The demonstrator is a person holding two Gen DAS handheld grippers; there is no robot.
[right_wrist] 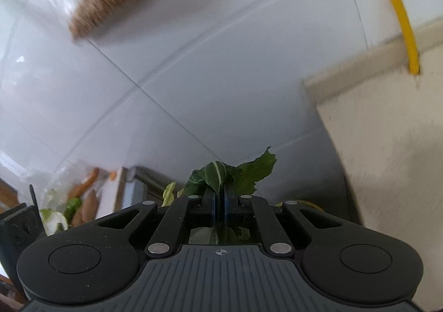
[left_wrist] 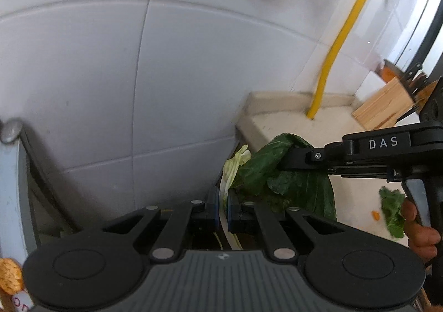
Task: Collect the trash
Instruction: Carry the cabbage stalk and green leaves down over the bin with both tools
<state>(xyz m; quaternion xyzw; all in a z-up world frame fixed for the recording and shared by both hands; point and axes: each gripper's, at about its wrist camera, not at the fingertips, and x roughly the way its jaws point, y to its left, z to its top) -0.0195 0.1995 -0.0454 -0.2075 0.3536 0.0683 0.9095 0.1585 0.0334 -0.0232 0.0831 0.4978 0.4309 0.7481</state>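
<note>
In the left wrist view my left gripper [left_wrist: 221,198] is shut on a pale green-white leaf strip [left_wrist: 235,165] that sticks up between the pads. My right gripper [left_wrist: 289,158] reaches in from the right, shut on a large dark green leaf [left_wrist: 301,187] that hangs beside the pale strip. In the right wrist view the right gripper [right_wrist: 220,201] pinches that dark green leaf [right_wrist: 243,173], whose crumpled end rises above the fingertips. The pale leaf [right_wrist: 169,193] shows just to its left. Both grippers hang off the counter's left end, in front of the tiled wall.
A beige countertop [left_wrist: 279,124] lies right, bearing a green leaf scrap [left_wrist: 391,212], a small orange bit [left_wrist: 375,213] and a wooden knife block [left_wrist: 384,107]. A yellow pipe [left_wrist: 340,43] enters the counter's back. Vegetables [right_wrist: 80,198] lie low left. A person's hand [left_wrist: 420,231] holds the right gripper.
</note>
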